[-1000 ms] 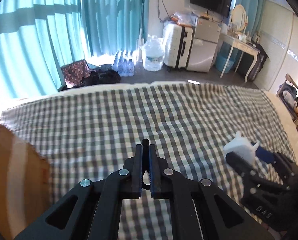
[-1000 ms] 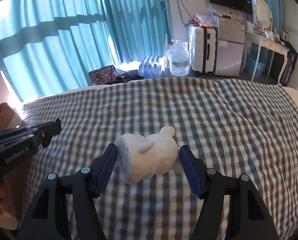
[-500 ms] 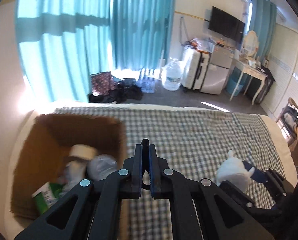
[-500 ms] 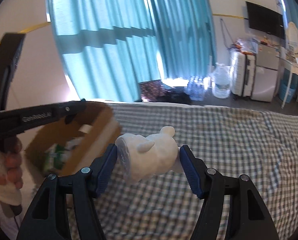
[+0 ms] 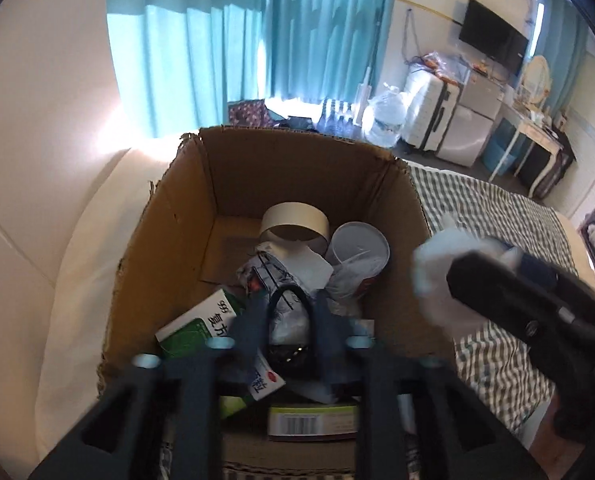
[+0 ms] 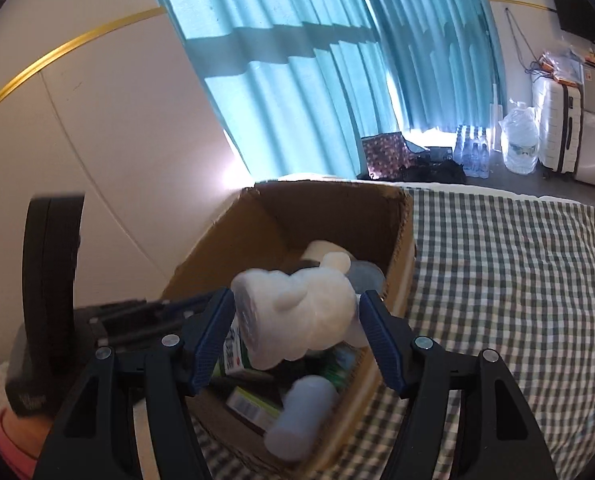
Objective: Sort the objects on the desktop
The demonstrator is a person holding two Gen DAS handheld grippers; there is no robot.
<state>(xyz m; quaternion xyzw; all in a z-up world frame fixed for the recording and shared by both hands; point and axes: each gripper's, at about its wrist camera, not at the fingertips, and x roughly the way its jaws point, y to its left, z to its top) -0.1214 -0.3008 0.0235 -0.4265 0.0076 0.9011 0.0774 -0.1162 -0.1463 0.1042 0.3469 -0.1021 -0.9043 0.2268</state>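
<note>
An open cardboard box [image 5: 185, 216] stands at the head of the bed and also shows in the right wrist view [image 6: 397, 240]. It holds a tape roll [image 5: 295, 226], a white tub [image 5: 357, 246], a green carton [image 5: 199, 322] and other clutter. My left gripper [image 5: 291, 304] is over the box with its jaws slightly apart, and a black ring [image 5: 291, 298] lies between the fingers. My right gripper [image 6: 295, 320] is shut on a white plush toy [image 6: 297, 312] above the box's near edge; the toy also shows in the left wrist view [image 5: 437, 272].
The bed carries a green-checked sheet [image 6: 517, 280]. A white padded headboard [image 5: 57, 160] is left of the box. Teal curtains [image 5: 217, 40], water bottles [image 5: 385, 116] and a suitcase [image 5: 429, 108] stand beyond the bed.
Both grippers swung left from the checked sheet to over the cardboard box. The right gripper kept hold of the plush toy. The left jaws went from fully closed to slightly apart.
</note>
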